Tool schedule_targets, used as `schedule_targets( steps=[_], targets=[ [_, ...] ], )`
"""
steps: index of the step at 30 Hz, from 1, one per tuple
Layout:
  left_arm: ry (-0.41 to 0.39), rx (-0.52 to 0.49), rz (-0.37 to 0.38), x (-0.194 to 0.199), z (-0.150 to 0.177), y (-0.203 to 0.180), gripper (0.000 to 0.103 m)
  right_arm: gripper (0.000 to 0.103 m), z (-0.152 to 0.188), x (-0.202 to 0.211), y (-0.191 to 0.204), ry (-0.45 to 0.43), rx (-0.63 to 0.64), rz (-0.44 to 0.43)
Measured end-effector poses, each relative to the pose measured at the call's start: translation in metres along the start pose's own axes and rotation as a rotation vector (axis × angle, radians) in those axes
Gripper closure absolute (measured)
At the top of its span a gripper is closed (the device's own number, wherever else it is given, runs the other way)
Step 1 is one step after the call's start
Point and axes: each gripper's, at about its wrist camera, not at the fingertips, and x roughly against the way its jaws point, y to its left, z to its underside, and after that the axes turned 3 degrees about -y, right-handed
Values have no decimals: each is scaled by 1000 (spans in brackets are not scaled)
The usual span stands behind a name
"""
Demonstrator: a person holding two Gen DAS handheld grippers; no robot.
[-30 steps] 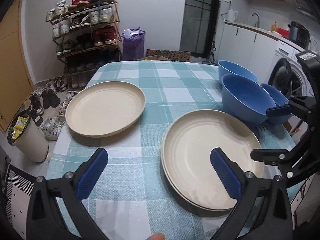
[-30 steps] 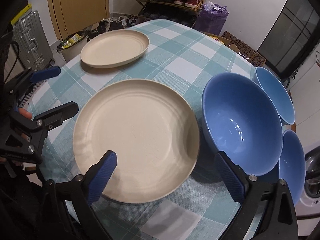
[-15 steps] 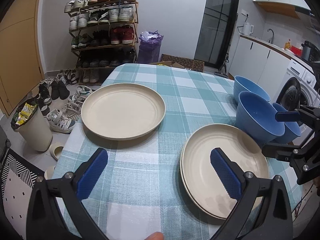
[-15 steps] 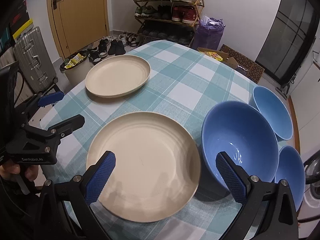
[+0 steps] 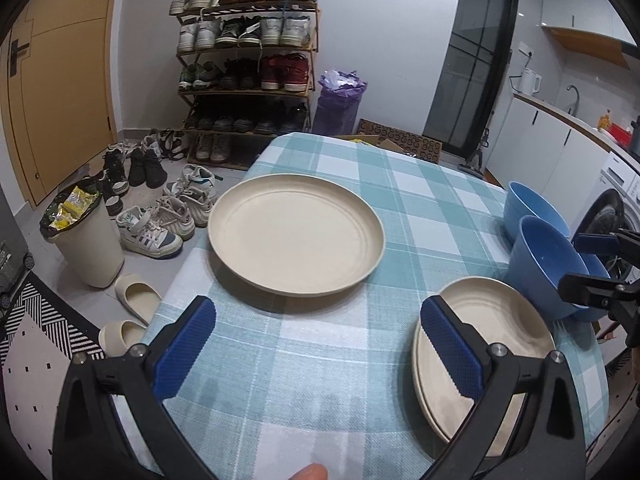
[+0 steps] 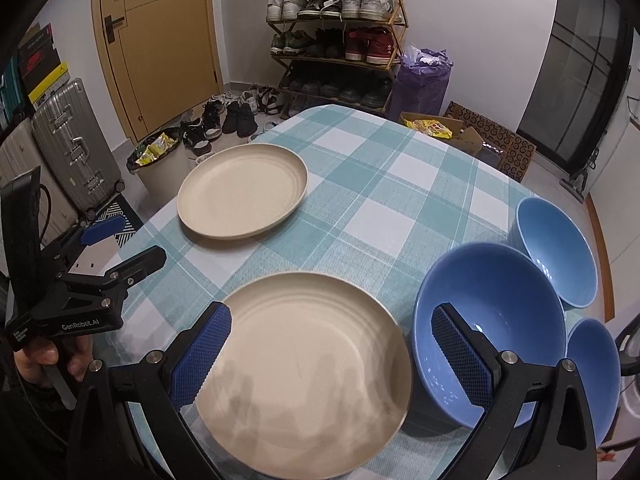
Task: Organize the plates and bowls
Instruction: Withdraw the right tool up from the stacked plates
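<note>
Both jaws stand spread and hold nothing: left gripper [image 5: 318,354] faces the lone plate [image 5: 296,234], probably next for the near plate stack [image 6: 304,368]. Right gripper [image 6: 330,354] hovers over that stack beside three blue bowls [image 6: 490,328] (unnested, crowding the table [image 6: 384,200] edge).

Matt cream plates [image 6: 242,196] lie on woven checked cloth [image 6: 380,200]; the blue bowls [image 6: 490,312] look glossy (light glints inside), finger pads [image 6: 200,354] knurled.
</note>
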Motion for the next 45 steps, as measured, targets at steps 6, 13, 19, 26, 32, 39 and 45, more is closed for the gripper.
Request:
schedule_targets(
  steps=[6, 13, 19, 26, 32, 39, 45],
  targets=[
    [-13, 29, -30, -5, -11, 14, 0, 1, -13, -9, 0, -3, -11, -16],
    [-35, 29, -67, -10, -22, 26, 0, 1, -31, -14, 0, -21, -31, -21],
    [-24, 37, -89, -21, -27, 36, 0, 1, -46, -22, 4, -30, -42, -43],
    [-11, 50, -108, -33, -33, 45, 0, 1, -62, -41, 5, -12, -84, -90],
    [6, 59, -122, -45, -37, 50, 0, 1, -72, -60, 3, 5, -110, -100],
    [27, 76, -131, -58, -41, 57, 0, 1, -81, -80, 4, 26, -118, -109],
    [40, 74, -135, -68, -44, 60, 0, 1, -87, -95, 4, 46, -125, -110]
  ],
)
